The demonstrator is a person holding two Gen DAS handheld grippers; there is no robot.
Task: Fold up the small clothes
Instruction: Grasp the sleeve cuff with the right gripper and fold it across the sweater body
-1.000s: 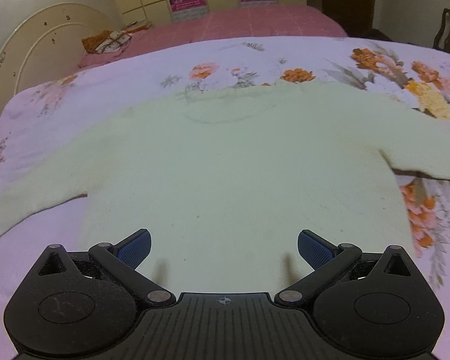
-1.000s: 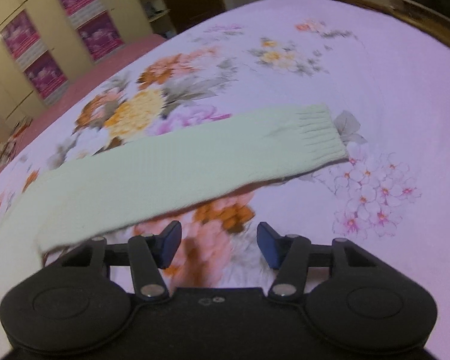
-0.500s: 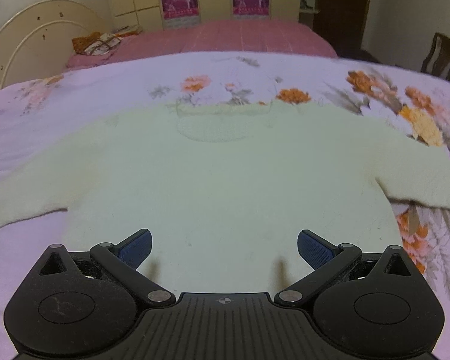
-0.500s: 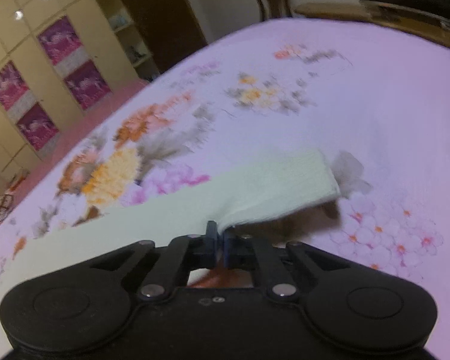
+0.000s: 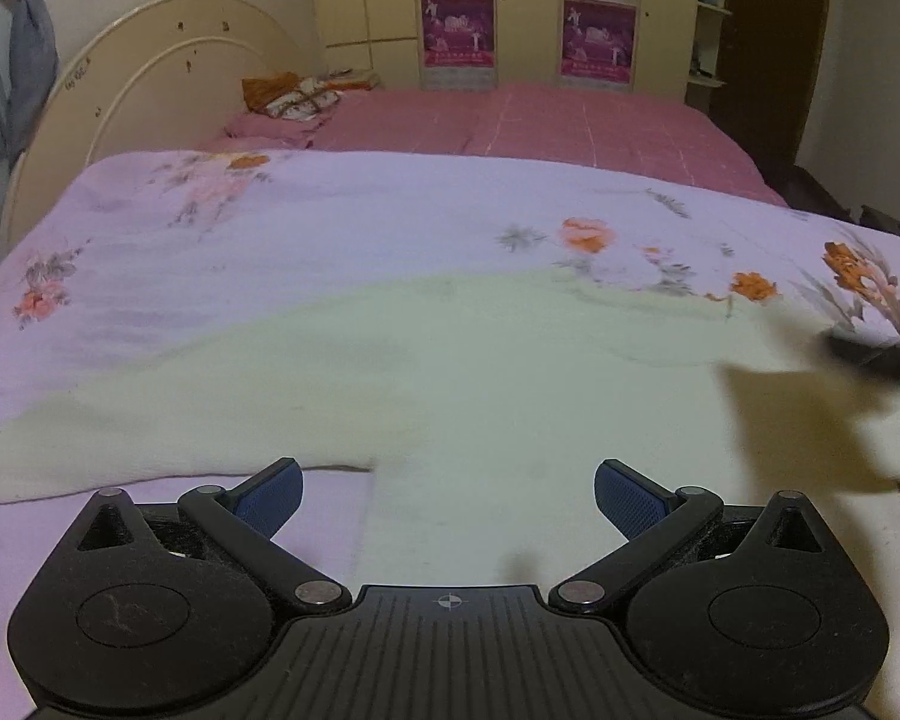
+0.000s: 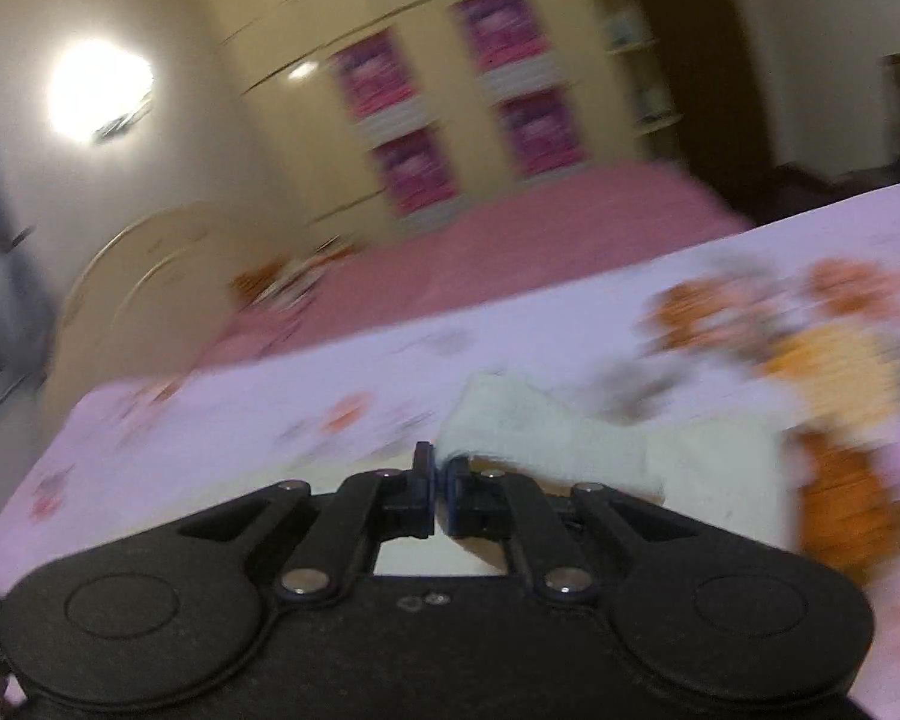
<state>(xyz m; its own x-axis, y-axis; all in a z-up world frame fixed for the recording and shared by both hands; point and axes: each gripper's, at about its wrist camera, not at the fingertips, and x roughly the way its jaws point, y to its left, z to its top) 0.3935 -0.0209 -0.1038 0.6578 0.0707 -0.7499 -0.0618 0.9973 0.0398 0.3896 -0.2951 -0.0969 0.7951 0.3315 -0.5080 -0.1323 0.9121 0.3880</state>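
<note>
A pale green knitted sweater (image 5: 450,372) lies spread flat on the floral purple bedspread (image 5: 270,228). Its left sleeve (image 5: 120,444) stretches to the left. My left gripper (image 5: 447,489) is open and empty, low over the sweater's left side by the armpit. My right gripper (image 6: 438,477) is shut on the right sleeve (image 6: 570,438) and holds it lifted over the sweater; the view is blurred by motion. The right gripper also shows as a dark blur in the left wrist view (image 5: 882,354), above the sweater's right side.
A second bed with a pink cover (image 5: 540,120) stands beyond, with a cream curved headboard (image 5: 150,78) at left and folded cloths (image 5: 300,96) on it. Wardrobes with purple panels (image 5: 528,12) line the back wall.
My right gripper closed on the right sleeve, lifted it and swung it left over the sweater. My left gripper shifted left, toward the sweater's left side, and stayed open.
</note>
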